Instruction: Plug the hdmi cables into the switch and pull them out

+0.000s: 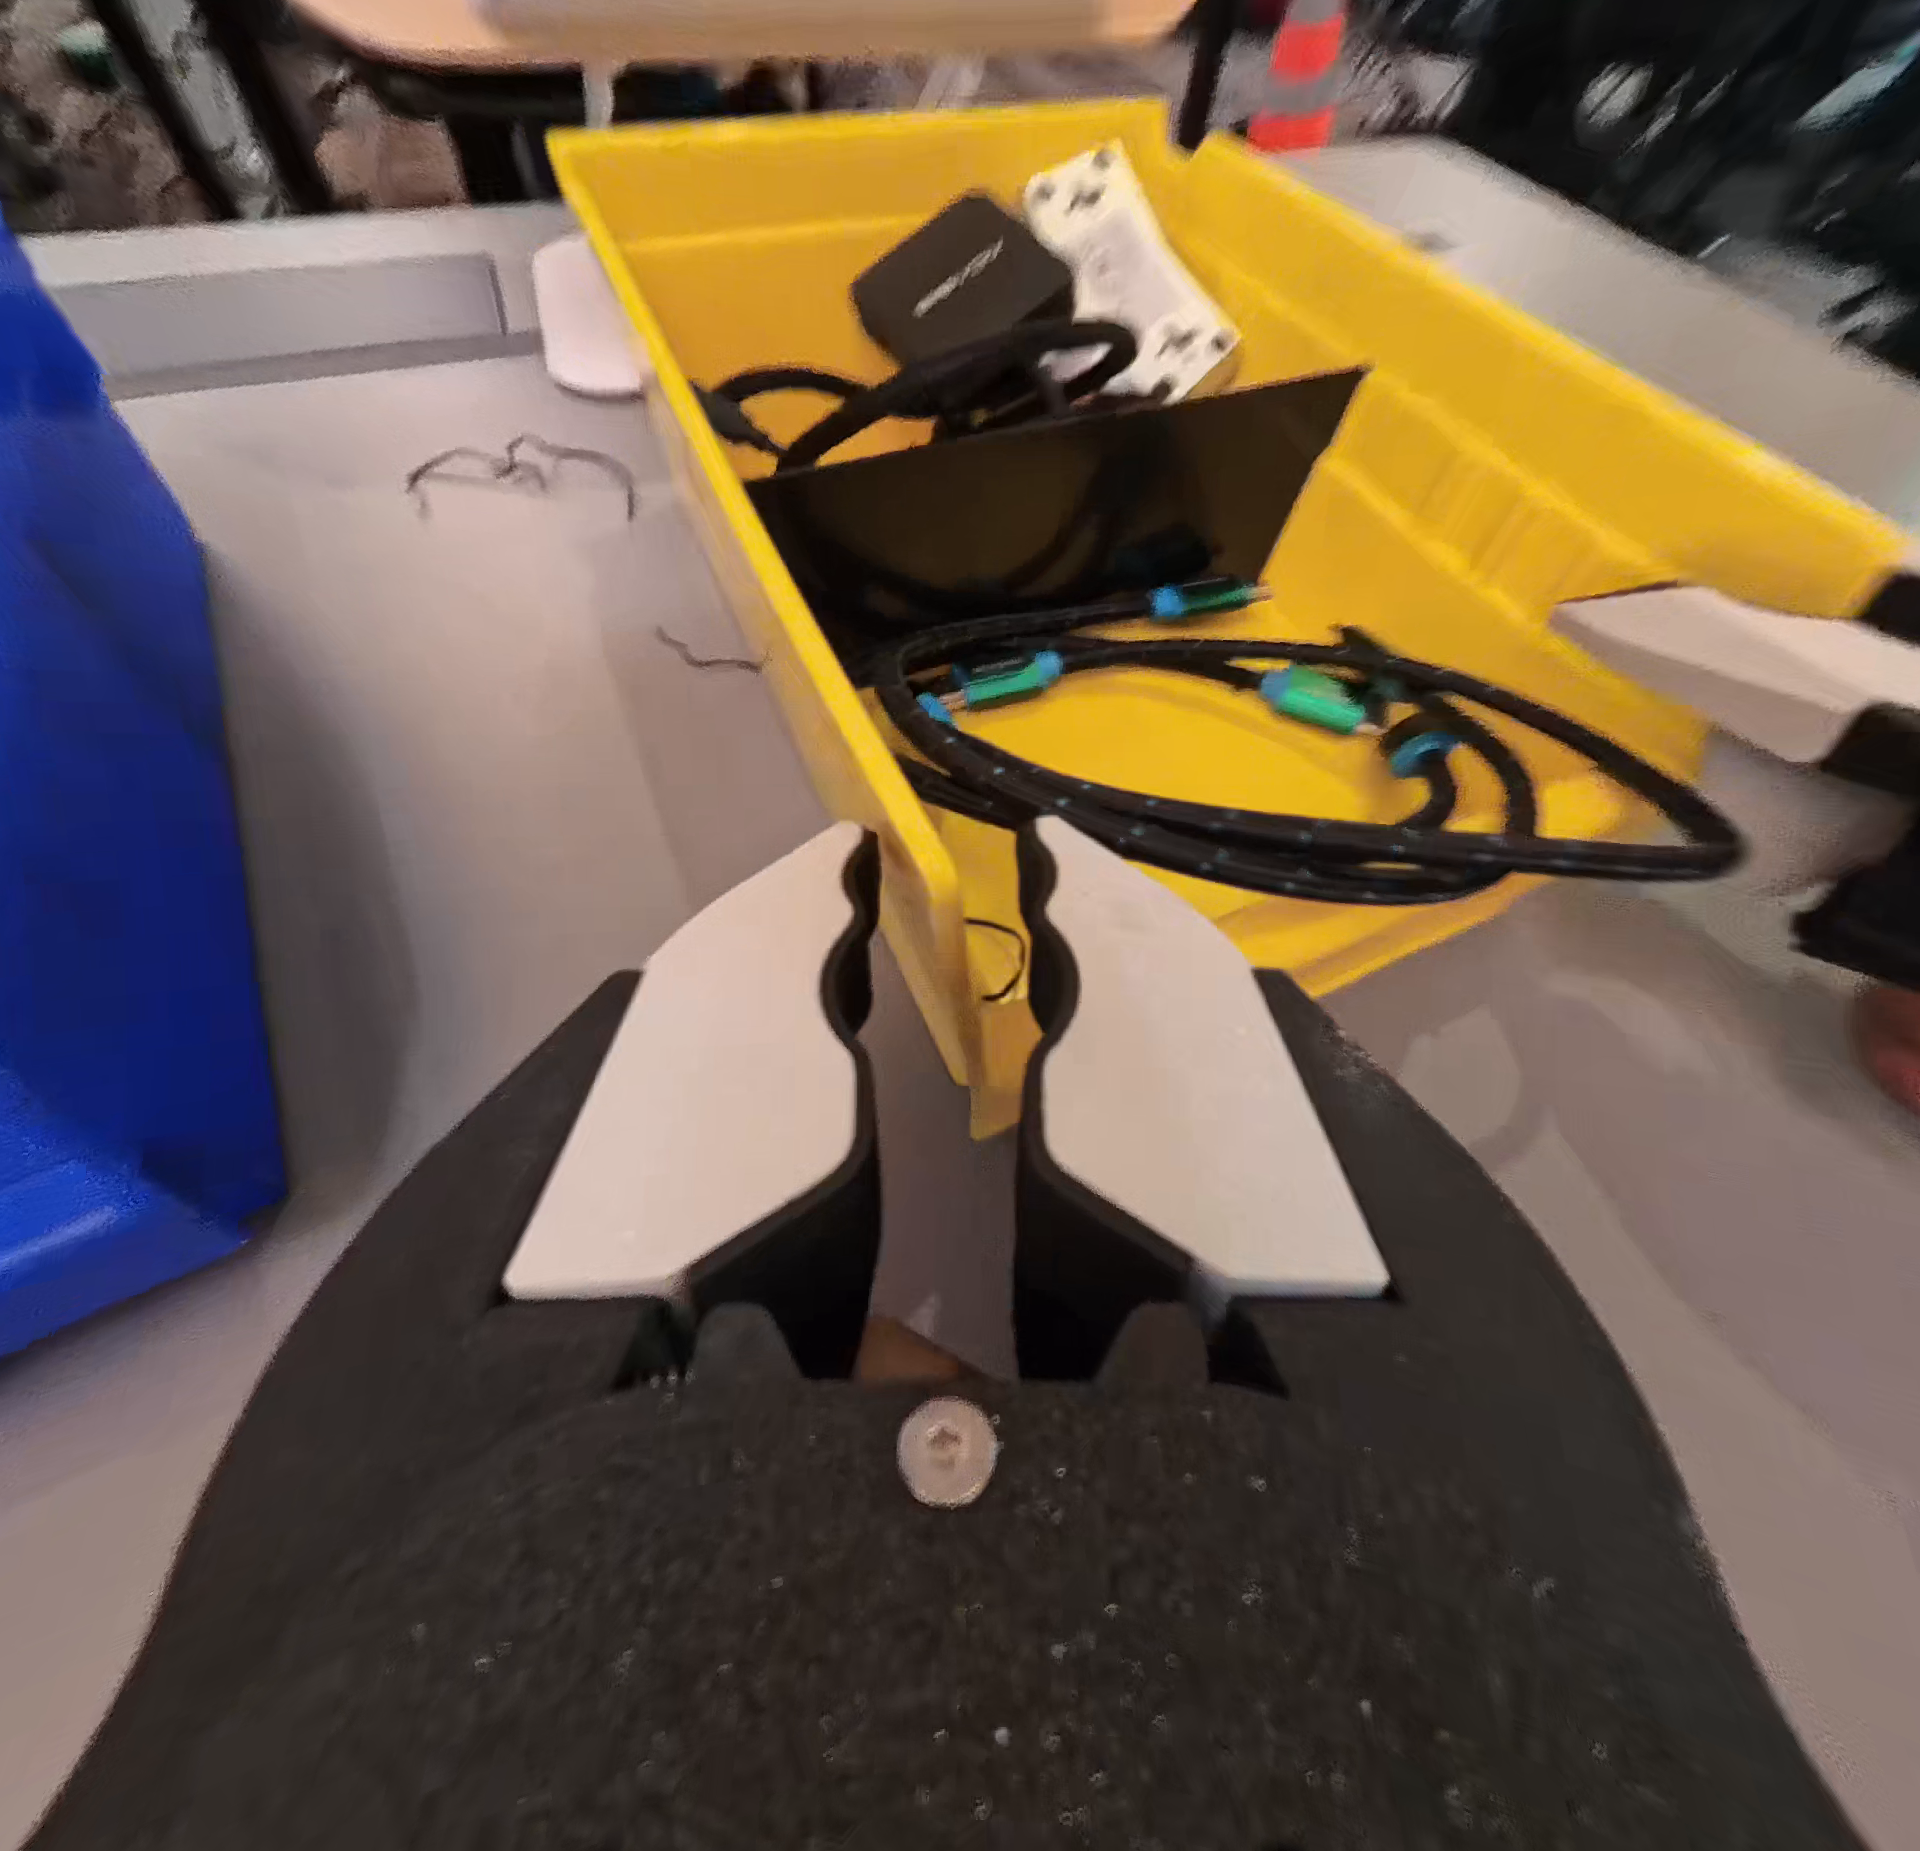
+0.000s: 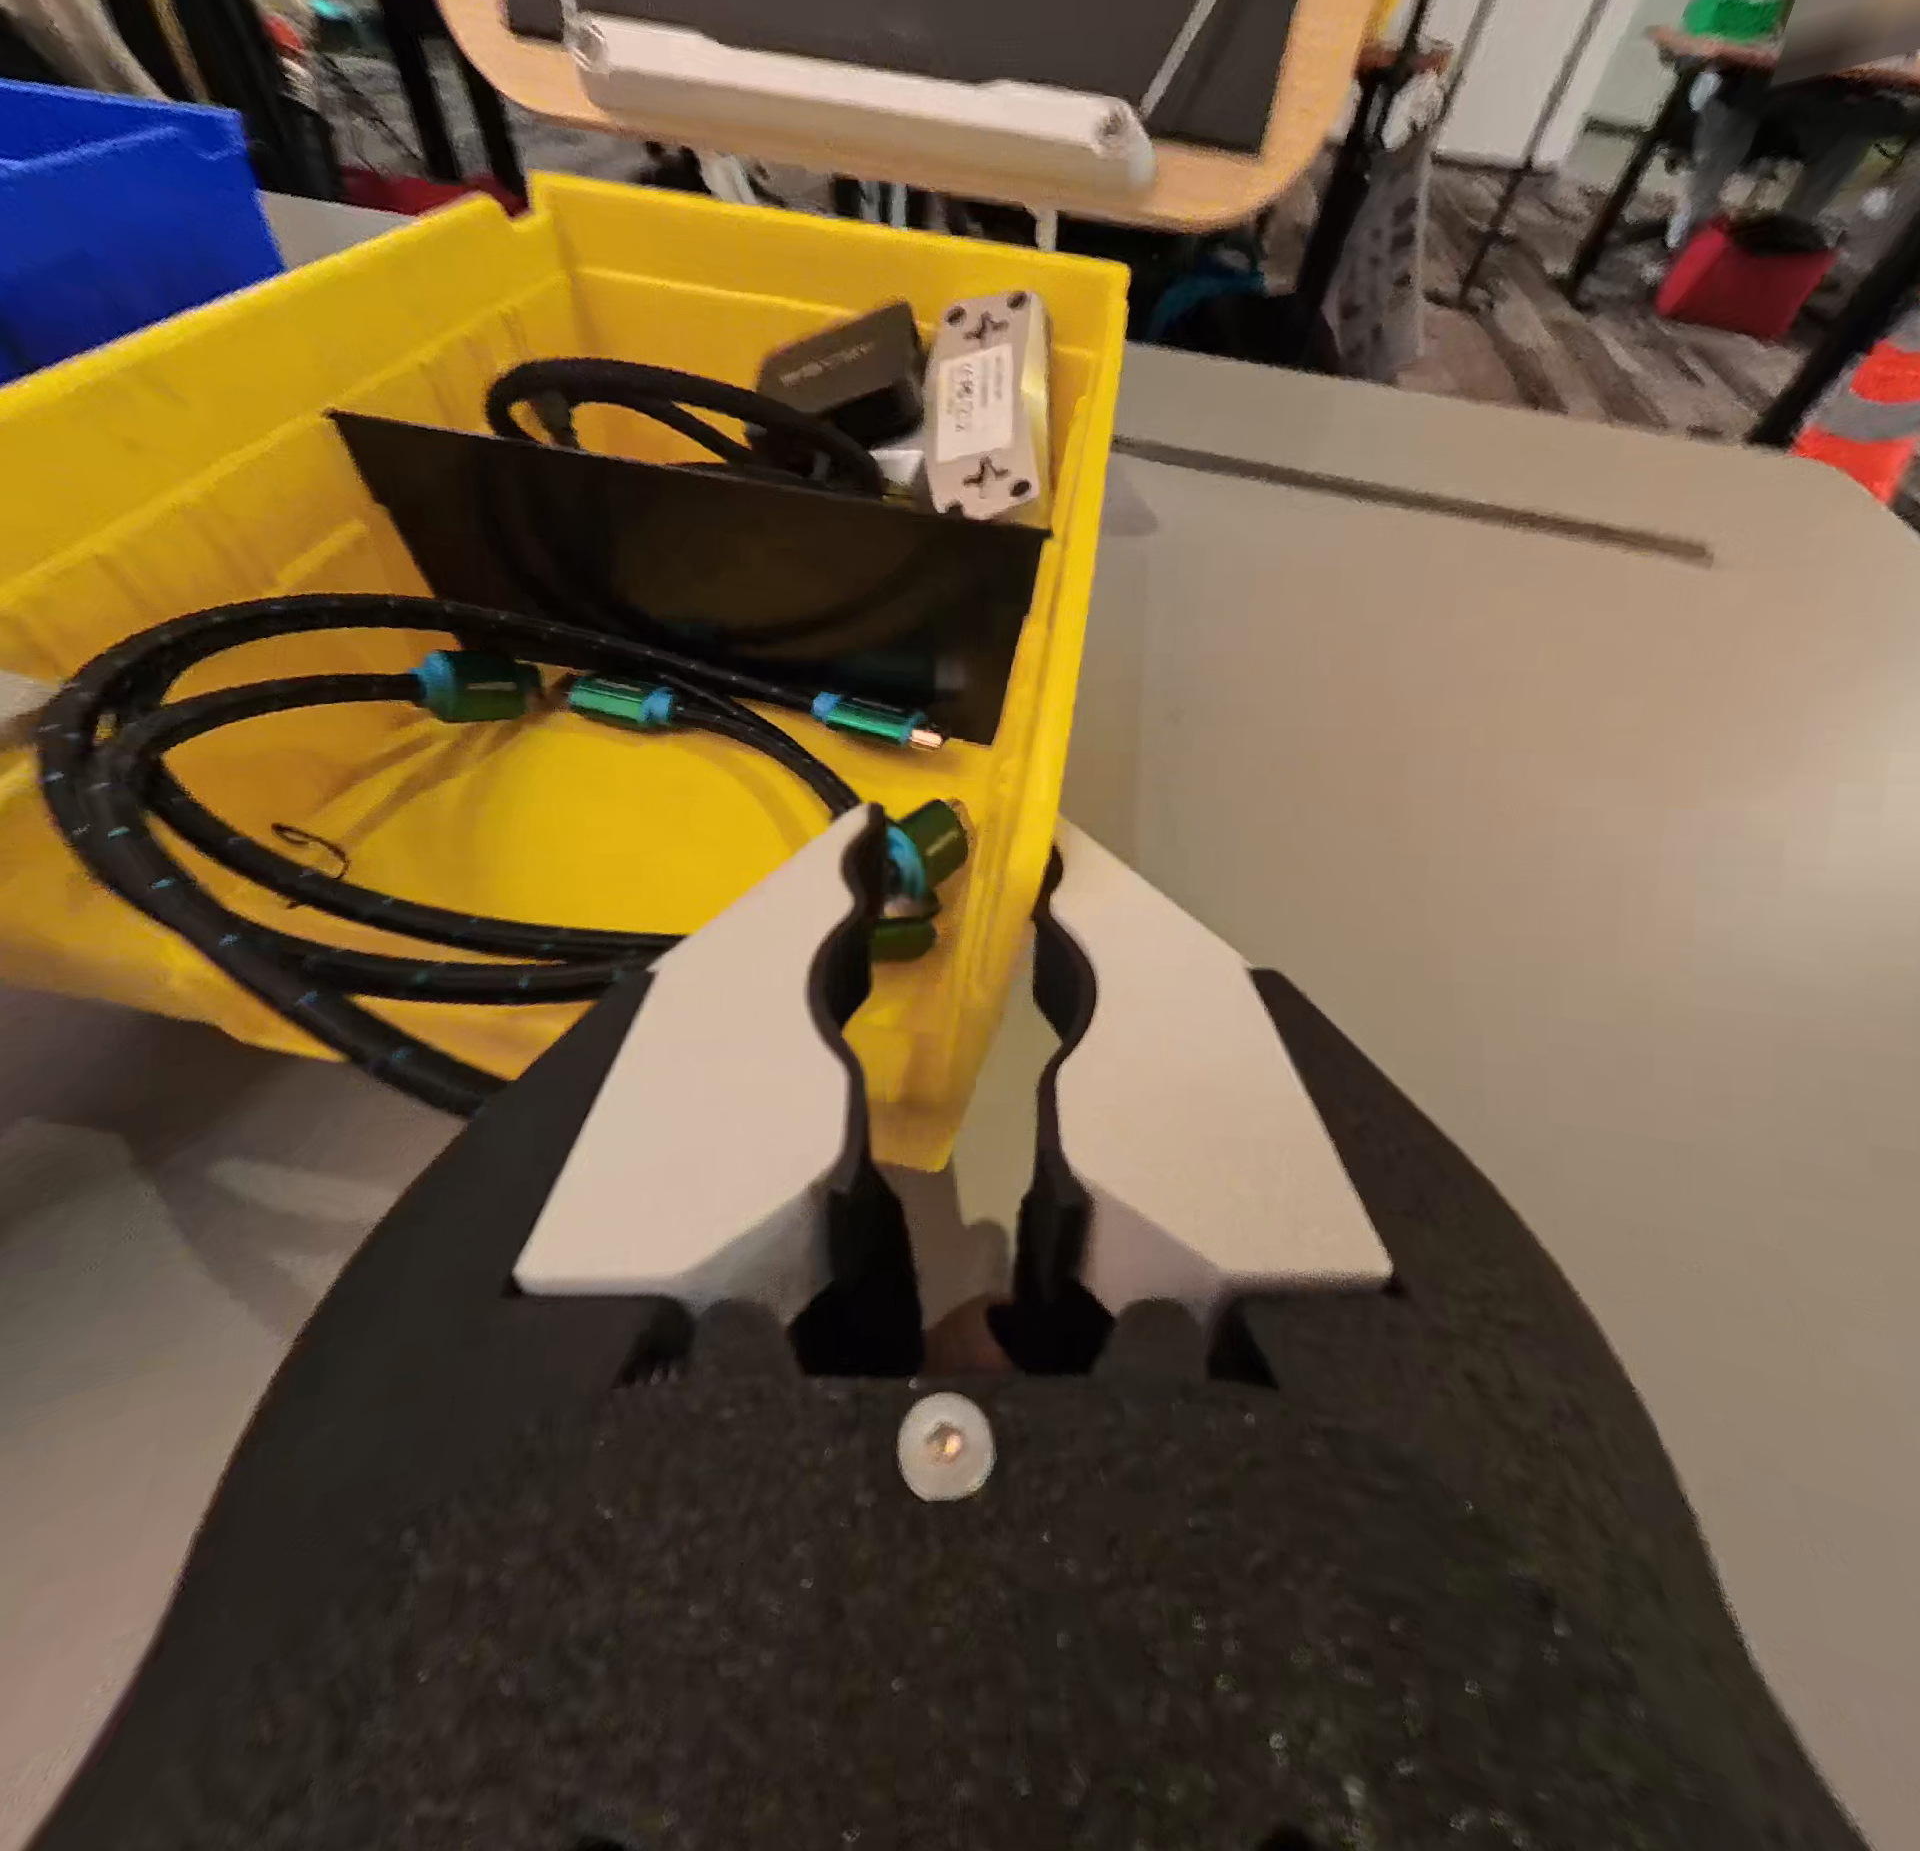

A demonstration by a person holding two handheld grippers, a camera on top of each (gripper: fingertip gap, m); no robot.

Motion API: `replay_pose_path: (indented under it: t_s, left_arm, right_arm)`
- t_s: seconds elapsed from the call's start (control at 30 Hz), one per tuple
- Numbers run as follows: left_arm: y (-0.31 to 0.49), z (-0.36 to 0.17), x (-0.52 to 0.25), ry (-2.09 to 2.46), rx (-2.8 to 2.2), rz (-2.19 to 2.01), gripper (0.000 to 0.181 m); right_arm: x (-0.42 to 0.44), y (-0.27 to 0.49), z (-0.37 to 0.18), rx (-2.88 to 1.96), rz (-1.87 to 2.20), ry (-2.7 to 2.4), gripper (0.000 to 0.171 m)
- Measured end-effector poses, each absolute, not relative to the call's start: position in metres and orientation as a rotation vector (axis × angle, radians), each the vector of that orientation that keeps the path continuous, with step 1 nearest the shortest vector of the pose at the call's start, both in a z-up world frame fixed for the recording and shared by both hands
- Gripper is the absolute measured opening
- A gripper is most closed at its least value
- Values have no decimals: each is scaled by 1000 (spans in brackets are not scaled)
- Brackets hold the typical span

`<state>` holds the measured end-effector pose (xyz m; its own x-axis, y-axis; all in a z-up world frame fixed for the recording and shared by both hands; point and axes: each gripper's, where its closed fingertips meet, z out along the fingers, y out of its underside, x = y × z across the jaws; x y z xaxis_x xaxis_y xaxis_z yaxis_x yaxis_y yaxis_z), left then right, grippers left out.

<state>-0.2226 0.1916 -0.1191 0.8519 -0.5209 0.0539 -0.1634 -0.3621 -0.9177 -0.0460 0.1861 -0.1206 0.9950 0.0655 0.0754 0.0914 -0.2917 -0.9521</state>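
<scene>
The left gripper [image 1: 948,845] has its two pale fingers parted with nothing between them; they straddle the near left corner of a yellow bin [image 1: 1455,419], one finger outside the wall and one just inside, without closing on it. The right gripper [image 2: 961,845] is likewise parted and empty, its fingers either side of the bin's near right wall [image 2: 1049,762], with a green HDMI plug [image 2: 930,840] just past its left fingertip. Judging from this, both tools are poised at the bin's open front, probably so each can reach in for a part. Inside the front compartment lie the coiled black braided HDMI cables [image 1: 1299,845], several green-and-blue plug ends showing; one loop spills over the low front lip. A black divider [image 1: 1049,492] stands across the bin, likely keeping cables apart from devices. Behind it, in the rear compartment, rest a black box [image 1: 961,279] and a white box [image 1: 1127,263] among more cable; which is the switch cannot be told. The bin sits on a grey table [image 2: 1455,762], with a blue bin [image 1: 94,762] just to its left.
</scene>
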Motion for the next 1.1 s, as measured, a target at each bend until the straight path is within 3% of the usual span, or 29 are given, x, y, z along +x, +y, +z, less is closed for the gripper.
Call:
replay_pose_path:
  t_s: [0.13,0.37,0.47,0.63,1.1]
  left_arm:
    - [168,-86,-267,459,-1763,-449,38]
    - [175,-73,-479,28,-1731,-120,42]
    - [188,-84,-536,-36,-1801,-155,45]
    - [198,-117,-535,117,-1957,-395,51]
    - [249,-122,-548,50,-1959,-264,36]
  right_arm:
    - [-40,171,-105,-1773,-64,-158,44]
    - [-25,154,-104,-1799,-56,-70,49]
    - [-25,154,-100,-1775,-92,-66,49]
    - [-32,152,-98,-1750,-163,-127,48]
    - [-29,139,-111,-1781,-225,-179,48]
